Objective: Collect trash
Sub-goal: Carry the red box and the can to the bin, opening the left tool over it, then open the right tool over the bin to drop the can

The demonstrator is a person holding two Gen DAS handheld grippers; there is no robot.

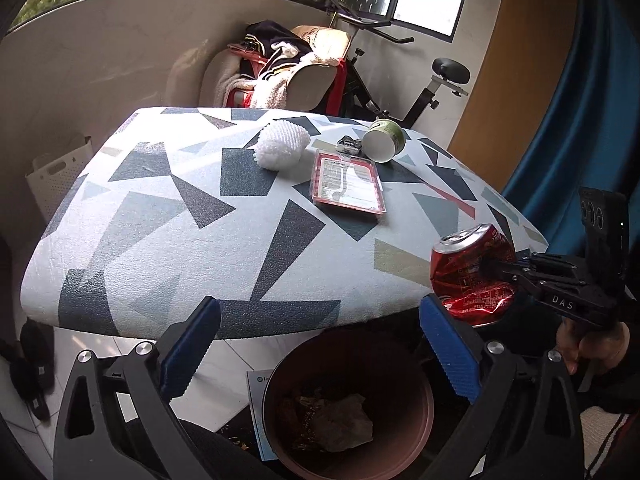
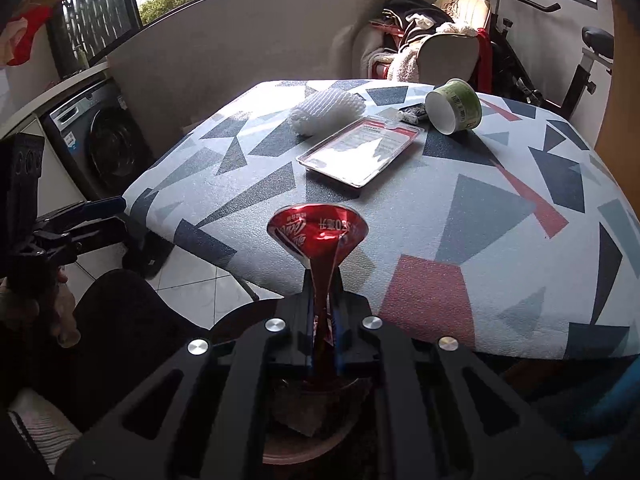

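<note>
Right tool pinches a crushed red cola can above the bin; released off-centre, it could miss; left tool gapes empty.

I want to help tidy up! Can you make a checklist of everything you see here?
Surface: patterned table, mostly bare.
Job's things: crushed red soda can; white foam net, clear plastic tray, tipped green paper cup, small dark wrapper on table; round brown bin below, some trash inside.
Clutter: nothing seen.
Grippers: left gripper open, empty, above bin; right gripper shut on can.
Cables: nothing seen.
Surroundings: exercise bike, washing machine.
</note>
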